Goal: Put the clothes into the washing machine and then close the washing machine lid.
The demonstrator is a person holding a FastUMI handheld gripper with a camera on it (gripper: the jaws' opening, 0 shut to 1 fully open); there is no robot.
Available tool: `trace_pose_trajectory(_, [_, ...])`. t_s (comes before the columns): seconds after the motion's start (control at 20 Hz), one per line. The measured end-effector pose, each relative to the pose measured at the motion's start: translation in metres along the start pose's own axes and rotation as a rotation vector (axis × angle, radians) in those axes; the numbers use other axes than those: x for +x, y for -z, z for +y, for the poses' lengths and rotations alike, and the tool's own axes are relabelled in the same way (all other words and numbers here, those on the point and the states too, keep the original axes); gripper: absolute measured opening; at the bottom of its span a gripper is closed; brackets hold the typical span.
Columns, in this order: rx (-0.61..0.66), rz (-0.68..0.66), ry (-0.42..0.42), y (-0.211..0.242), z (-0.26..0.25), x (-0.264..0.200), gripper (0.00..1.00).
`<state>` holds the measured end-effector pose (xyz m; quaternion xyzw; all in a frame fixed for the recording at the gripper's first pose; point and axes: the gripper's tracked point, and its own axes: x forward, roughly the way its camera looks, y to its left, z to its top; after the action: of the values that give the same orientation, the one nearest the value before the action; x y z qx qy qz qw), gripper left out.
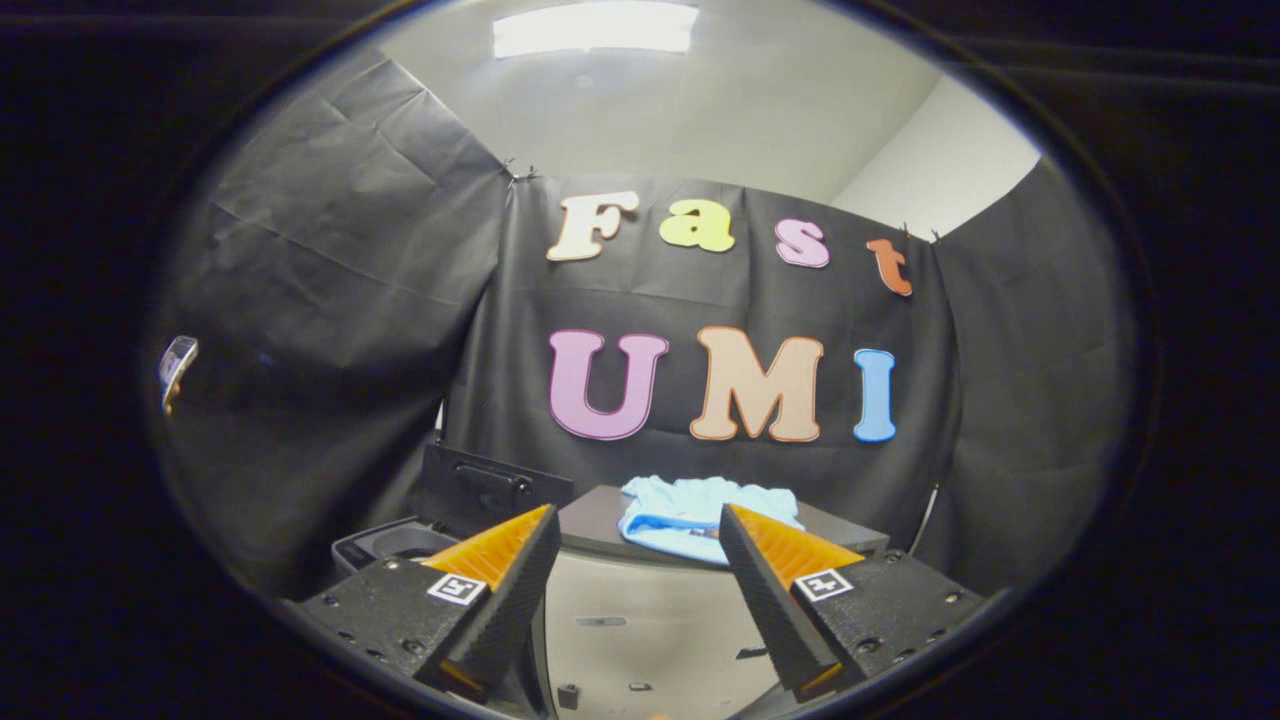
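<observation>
Nearest: gripper (635,570), its 2 fingers spread wide apart, grasping nothing, held in the air short of the bench (590,525). Further left, beyond the left finger (500,590): dark washing machine (385,545), lid (490,490) raised upright at its back, tub mouth exposed. Between the fingers and beyond them: light blue clothes (690,515), crumpled in 1 heap near the front edge of the dark bench, well apart from the fingertips. Below the bench edge: pale floor (640,620) with a few small dark marks. Behind: black cloth wall (1000,400).
</observation>
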<state>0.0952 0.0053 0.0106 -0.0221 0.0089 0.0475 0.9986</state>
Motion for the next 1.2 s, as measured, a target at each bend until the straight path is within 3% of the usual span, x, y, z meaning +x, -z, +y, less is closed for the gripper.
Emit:
trace_pose_trajectory(0.4, [0.004,0.082,-0.048,-0.014,-0.031,0.102,0.96])
trace_pose_trajectory(0.6, [0.001,0.238,0.012,0.021,-0.068,0.155,0.96])
trace_pose_trajectory(1.0, [0.09,0.675,0.07,0.111,-0.105,0.235,0.97])
trace_pose_trajectory(1.2, [0.121,0.788,0.126,0.146,-0.114,0.256,0.98])
